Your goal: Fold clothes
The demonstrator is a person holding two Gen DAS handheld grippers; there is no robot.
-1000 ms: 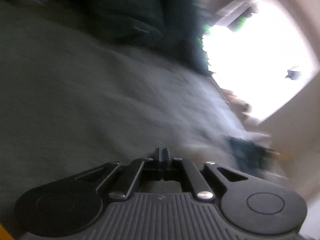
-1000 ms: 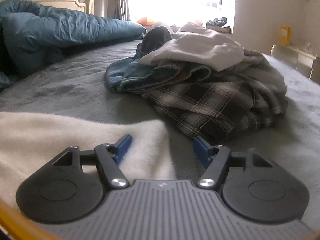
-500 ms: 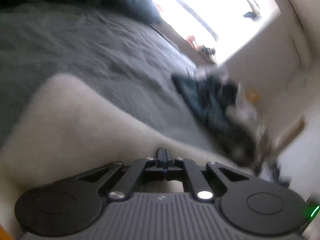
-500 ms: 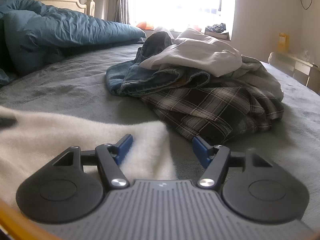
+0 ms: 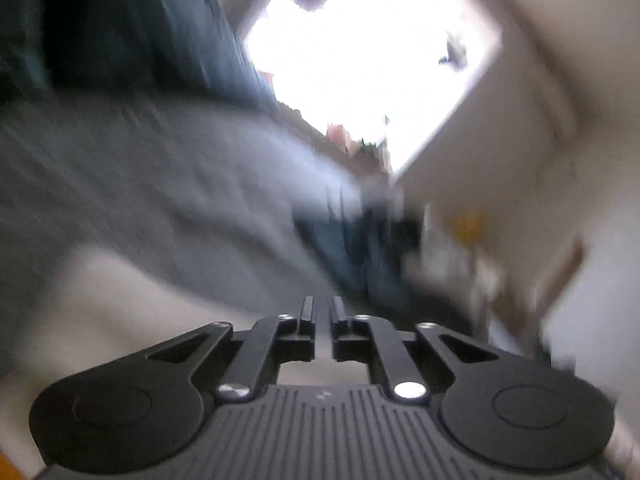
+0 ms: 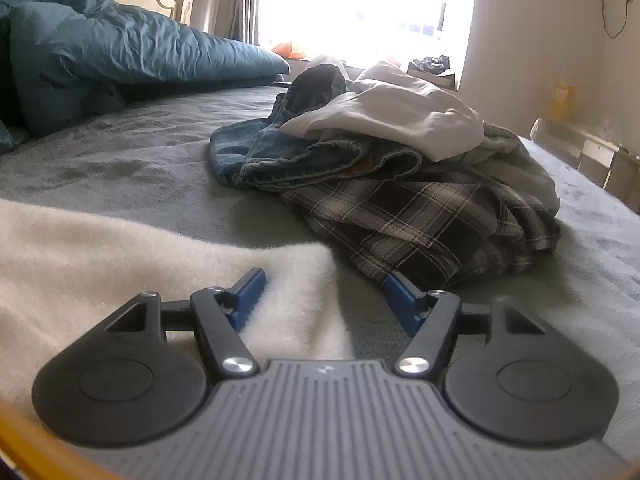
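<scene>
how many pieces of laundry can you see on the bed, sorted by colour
cream fleece: 1
blue jeans: 1
white top: 1
dark plaid shirt: 1
grey garment: 1
total: 5, though the pile may hide more

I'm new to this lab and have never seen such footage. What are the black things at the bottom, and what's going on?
A person holds a two-finger clamp in each hand, each with a camera looking along its fingers. The blurred picture is from the left gripper: its fingers have just been opening to a narrow gap, with nothing between them. The sharp one is from the right gripper, fingers wide open, holding nothing, over a cream fleece on the grey bed. Beyond lies a pile of unfolded clothes.
</scene>
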